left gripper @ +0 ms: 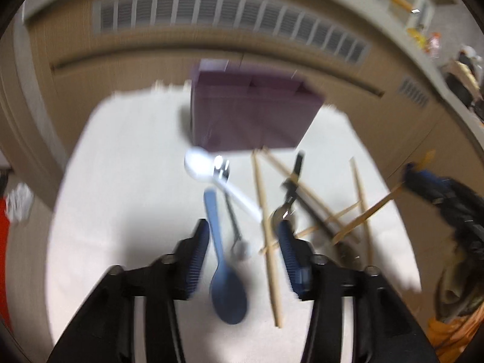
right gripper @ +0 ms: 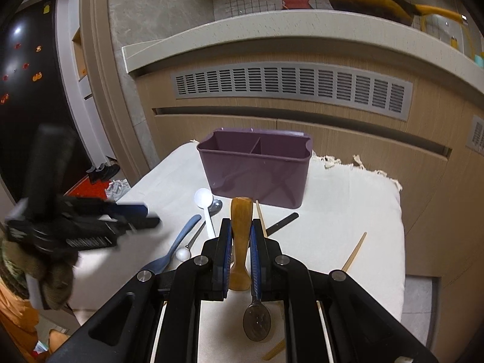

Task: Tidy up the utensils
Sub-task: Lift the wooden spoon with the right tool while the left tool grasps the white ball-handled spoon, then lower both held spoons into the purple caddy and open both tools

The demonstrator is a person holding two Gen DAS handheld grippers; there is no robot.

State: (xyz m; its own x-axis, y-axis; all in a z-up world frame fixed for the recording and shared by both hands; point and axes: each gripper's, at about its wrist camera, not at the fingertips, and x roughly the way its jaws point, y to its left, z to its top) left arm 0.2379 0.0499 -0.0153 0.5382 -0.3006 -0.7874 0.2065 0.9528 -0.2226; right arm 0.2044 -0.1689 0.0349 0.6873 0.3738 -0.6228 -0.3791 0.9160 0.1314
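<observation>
A purple divided utensil holder (right gripper: 255, 171) stands at the back of a white cloth-covered table (right gripper: 332, 236); it also shows blurred in the left wrist view (left gripper: 251, 112). My right gripper (right gripper: 241, 227) is shut on a wooden spoon (right gripper: 240, 242), handle pointing toward the holder. My left gripper (left gripper: 243, 233) is open above a blue spoon (left gripper: 224, 260), which lies between its fingers. A white spoon (left gripper: 211, 172), a metal spoon (left gripper: 230, 205) and several wooden chopsticks (left gripper: 269, 236) lie beyond. The left gripper shows at the left of the right wrist view (right gripper: 90, 227).
A dark metal spoon (right gripper: 257, 322) lies under the right gripper. A dark knife-like utensil (right gripper: 281, 222) and a chopstick (right gripper: 354, 252) lie to the right. A wooden cabinet with a vent grille (right gripper: 290, 87) stands behind the table.
</observation>
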